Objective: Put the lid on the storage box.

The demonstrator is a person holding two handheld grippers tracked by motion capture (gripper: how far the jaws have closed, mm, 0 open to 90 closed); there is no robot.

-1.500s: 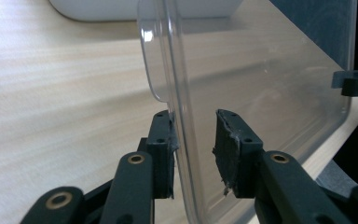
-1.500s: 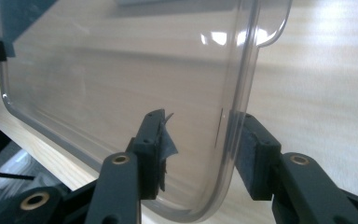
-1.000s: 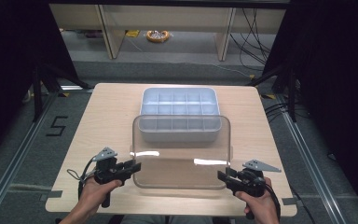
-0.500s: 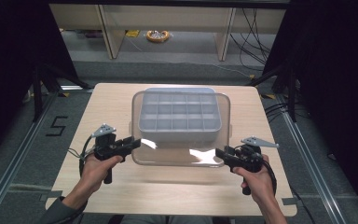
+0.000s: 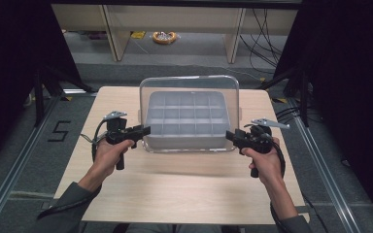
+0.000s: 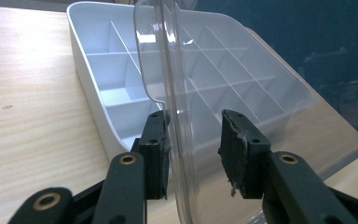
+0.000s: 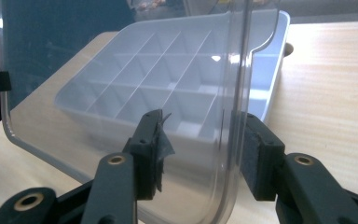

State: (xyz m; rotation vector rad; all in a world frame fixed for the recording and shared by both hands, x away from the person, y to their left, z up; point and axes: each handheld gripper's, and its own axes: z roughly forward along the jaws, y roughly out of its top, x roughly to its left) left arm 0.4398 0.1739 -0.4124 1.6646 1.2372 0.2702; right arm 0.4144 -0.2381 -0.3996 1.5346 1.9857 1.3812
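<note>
My left tool (image 5: 143, 130) and right tool (image 5: 232, 135) are black, each with a pistol-style handle, a grey three-cornered plate on top and a black cable trailing back. Up close, the jaws show brass-coloured pivot rivets, small screws and worn, frayed black pads (image 6: 160, 140). I wear grey sleeves (image 5: 65, 206).

A black number 5 (image 5: 59, 131) is marked on the grey floor (image 5: 24, 145), just left of the worktop (image 5: 175, 184).

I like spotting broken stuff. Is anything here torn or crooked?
Yes. The rubber pads on the right gripper look torn and frayed. The clear lid is tilted up on edge over the divided tray, not lying flat on it.
</note>
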